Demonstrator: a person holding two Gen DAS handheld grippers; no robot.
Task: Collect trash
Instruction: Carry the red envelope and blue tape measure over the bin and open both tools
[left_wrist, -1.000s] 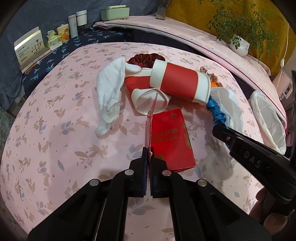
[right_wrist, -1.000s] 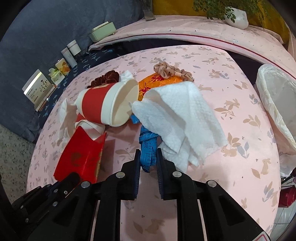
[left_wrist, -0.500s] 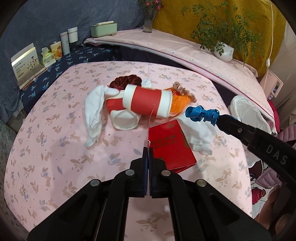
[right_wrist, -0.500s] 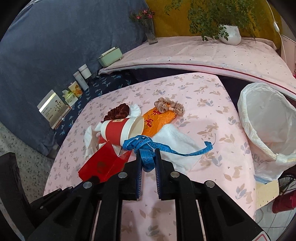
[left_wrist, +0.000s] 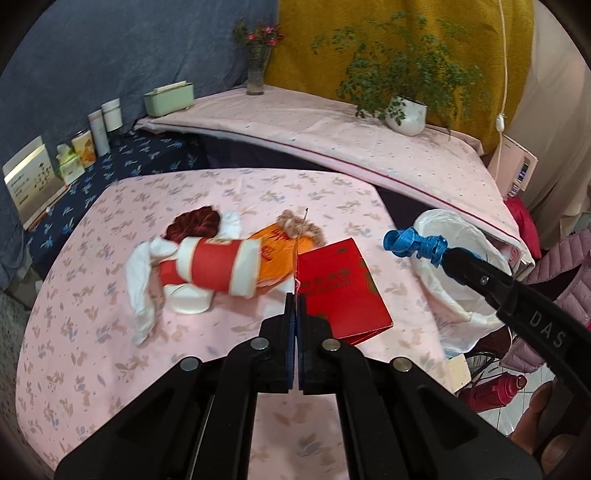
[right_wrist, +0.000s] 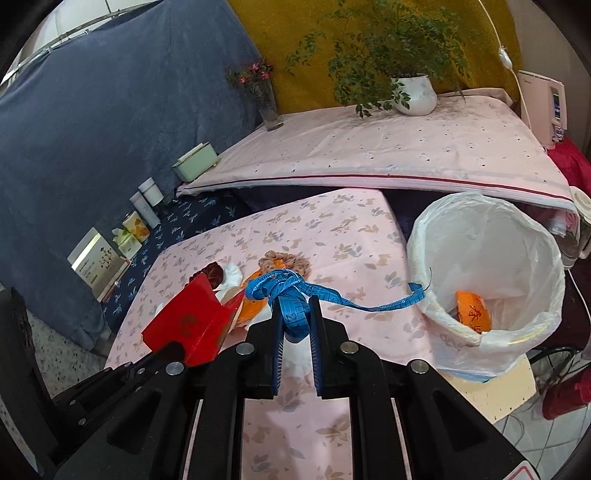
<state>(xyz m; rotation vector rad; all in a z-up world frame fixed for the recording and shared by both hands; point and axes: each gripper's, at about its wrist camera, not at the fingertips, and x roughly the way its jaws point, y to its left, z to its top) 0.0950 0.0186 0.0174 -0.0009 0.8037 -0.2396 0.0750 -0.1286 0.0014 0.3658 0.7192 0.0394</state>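
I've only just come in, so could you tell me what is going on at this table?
A person holding two grippers is clearing trash from the pink table. The right gripper is shut on a blue measuring tape, lifted above the table beside the lined trash bin, which already holds an orange packet. The left gripper is shut on the edge of a red envelope. A red paper cup, tissues and scrunchies are on the table.

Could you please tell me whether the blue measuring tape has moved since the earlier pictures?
Yes. The blue measuring tape, clamped in the right tongs, has risen off the table toward the lined bin.
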